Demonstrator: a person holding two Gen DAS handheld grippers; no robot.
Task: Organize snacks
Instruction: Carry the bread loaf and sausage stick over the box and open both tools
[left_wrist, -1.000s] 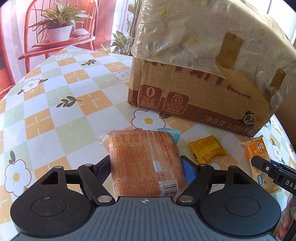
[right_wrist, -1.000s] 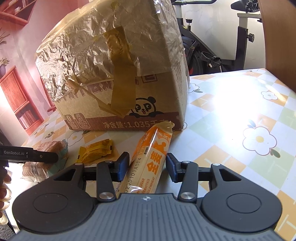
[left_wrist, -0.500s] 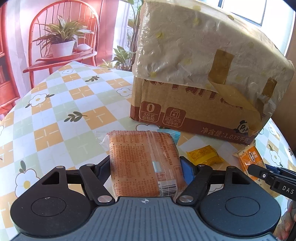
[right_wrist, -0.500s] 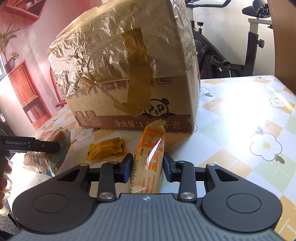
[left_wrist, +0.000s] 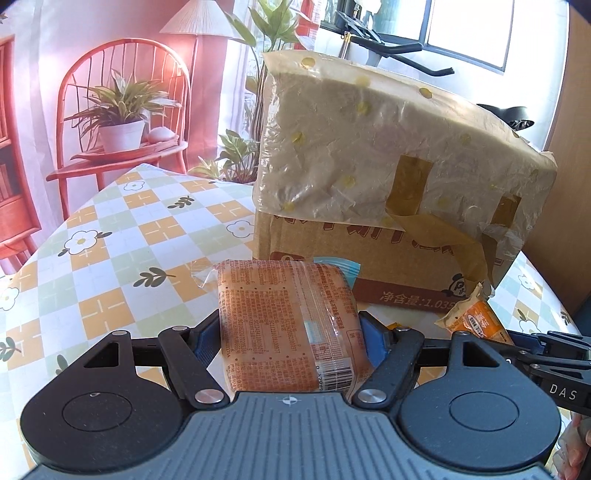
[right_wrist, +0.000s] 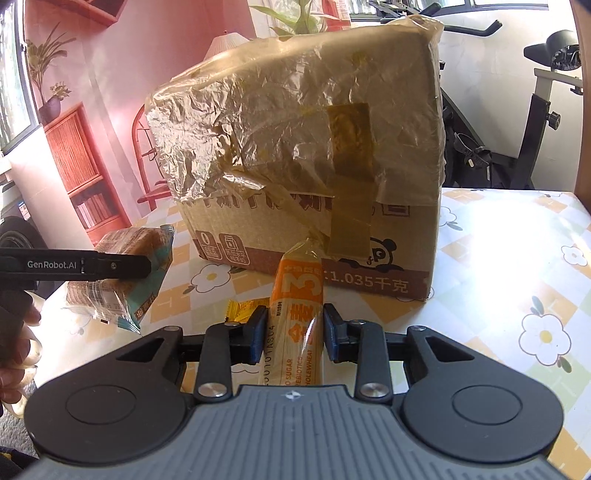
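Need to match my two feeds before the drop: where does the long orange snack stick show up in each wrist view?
Left wrist view: the orange snack stick is at the far right, low, only its front end visible, just right of the left gripper.
Right wrist view: bottom centre, clamped in the right gripper, pointing at the box.
Shared landmark: the panda print on the cardboard box.

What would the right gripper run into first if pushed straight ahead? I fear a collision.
Probably the cardboard box: the right gripper, shut on the orange snack stick, points at its front wall.
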